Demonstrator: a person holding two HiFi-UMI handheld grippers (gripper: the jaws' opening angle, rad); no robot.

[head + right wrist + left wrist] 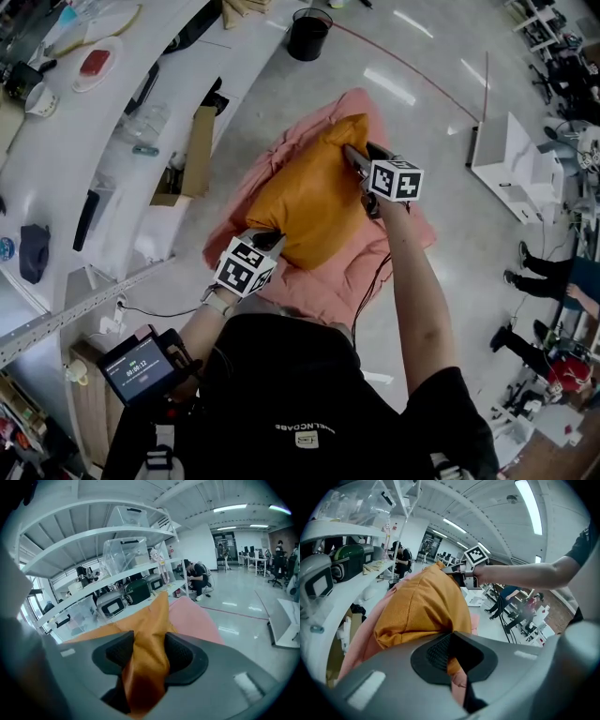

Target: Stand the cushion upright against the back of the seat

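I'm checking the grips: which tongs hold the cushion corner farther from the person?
The right tongs: they clamp the far corner of the orange cushion, while the left tongs pinch the near corner.

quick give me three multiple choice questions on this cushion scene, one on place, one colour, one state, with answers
1. The cushion is: A over the pink seat; B on a shelf; C in a bucket.
2. The cushion is: A blue; B orange; C green.
3. The right gripper is: A open, empty; B shut on nothing; C shut on the cushion.
Answers: 1 A, the pink seat shows all round it. 2 B, orange in every view. 3 C, orange fabric is pinched in its jaws.
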